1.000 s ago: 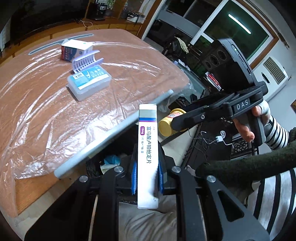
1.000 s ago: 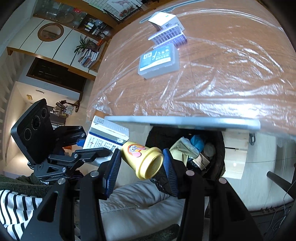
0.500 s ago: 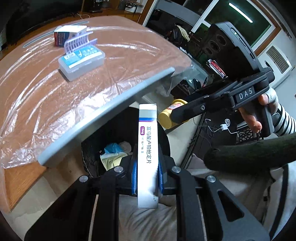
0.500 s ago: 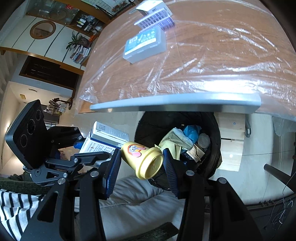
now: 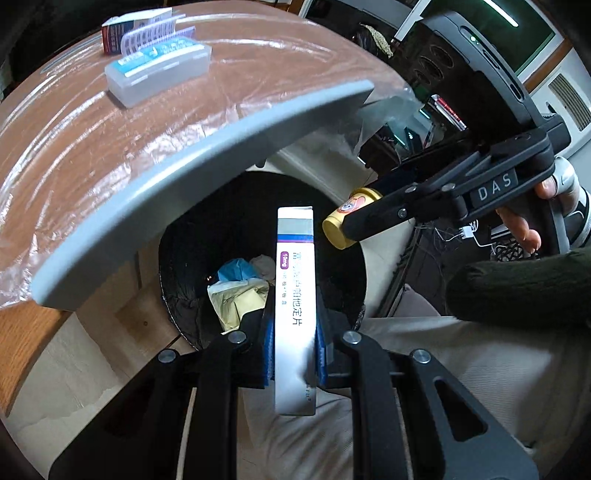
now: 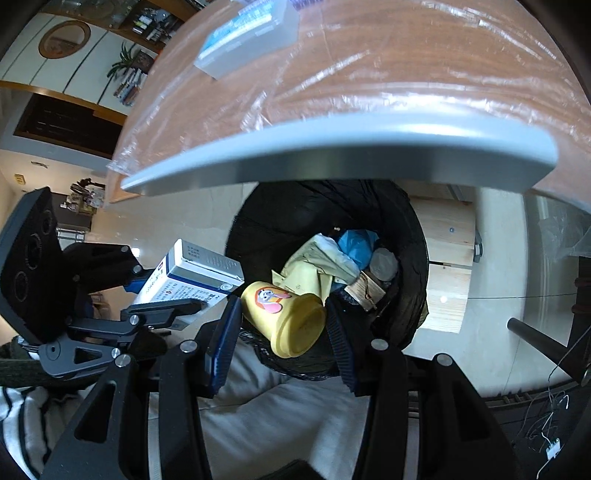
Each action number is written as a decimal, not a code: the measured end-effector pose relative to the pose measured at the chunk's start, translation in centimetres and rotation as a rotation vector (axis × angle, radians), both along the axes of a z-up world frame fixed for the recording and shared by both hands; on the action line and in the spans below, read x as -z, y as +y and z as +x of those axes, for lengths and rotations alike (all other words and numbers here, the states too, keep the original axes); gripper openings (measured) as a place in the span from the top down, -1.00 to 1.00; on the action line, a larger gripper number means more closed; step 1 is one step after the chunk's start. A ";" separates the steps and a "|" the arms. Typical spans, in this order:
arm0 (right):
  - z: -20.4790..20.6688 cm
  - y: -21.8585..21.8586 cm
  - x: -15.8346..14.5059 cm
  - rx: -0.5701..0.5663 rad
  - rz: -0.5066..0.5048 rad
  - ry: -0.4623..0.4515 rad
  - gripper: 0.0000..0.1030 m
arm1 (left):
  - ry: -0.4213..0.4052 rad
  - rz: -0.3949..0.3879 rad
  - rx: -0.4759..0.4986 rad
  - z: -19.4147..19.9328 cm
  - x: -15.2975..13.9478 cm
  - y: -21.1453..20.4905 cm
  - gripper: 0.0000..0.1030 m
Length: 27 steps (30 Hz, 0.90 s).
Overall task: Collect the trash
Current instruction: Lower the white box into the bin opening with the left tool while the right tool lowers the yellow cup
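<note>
My left gripper (image 5: 294, 350) is shut on a white medicine box (image 5: 295, 291) with purple print, held above the near rim of a black-lined trash bin (image 5: 184, 236). The box also shows in the right wrist view (image 6: 188, 280). My right gripper (image 6: 282, 328) is shut on a yellow cartoon cup (image 6: 286, 317), lying sideways over the bin's (image 6: 413, 229) near rim. The cup shows in the left wrist view (image 5: 338, 229). The bin holds yellow paper, blue plastic and other scraps.
A wooden table under clear plastic film (image 5: 110, 147) with a grey edge (image 6: 332, 151) overhangs the bin. On it lie a clear plastic case (image 5: 159, 74) and a small carton (image 5: 114, 33). A person's lap lies below both grippers.
Both grippers have moved down and forward below the table edge, closer over the bin, each still holding its item.
</note>
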State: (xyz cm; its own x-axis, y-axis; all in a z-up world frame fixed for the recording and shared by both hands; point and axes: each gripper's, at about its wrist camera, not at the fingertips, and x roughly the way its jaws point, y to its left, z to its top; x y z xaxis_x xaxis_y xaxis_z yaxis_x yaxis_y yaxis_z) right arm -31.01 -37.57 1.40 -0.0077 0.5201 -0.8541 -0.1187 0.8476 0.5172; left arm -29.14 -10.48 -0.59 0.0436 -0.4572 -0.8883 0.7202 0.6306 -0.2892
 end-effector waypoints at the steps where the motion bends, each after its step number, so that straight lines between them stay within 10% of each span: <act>1: 0.0 0.1 0.3 -0.005 -0.010 0.002 0.11 | -0.002 0.006 0.001 0.0 0.2 -0.2 0.63; 27: 0.6 1.2 5.0 -0.047 -0.201 -0.007 0.11 | 0.001 0.126 -0.017 1.5 6.0 -1.7 0.63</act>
State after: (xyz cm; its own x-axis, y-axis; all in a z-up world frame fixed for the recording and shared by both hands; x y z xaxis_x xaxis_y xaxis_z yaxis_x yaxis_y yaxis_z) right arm -30.40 -36.36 -3.62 -0.0221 0.3388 -0.9406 -0.1634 0.9270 0.3377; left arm -27.67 -12.21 -6.54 0.0496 -0.3407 -0.9389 0.7090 0.6741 -0.2072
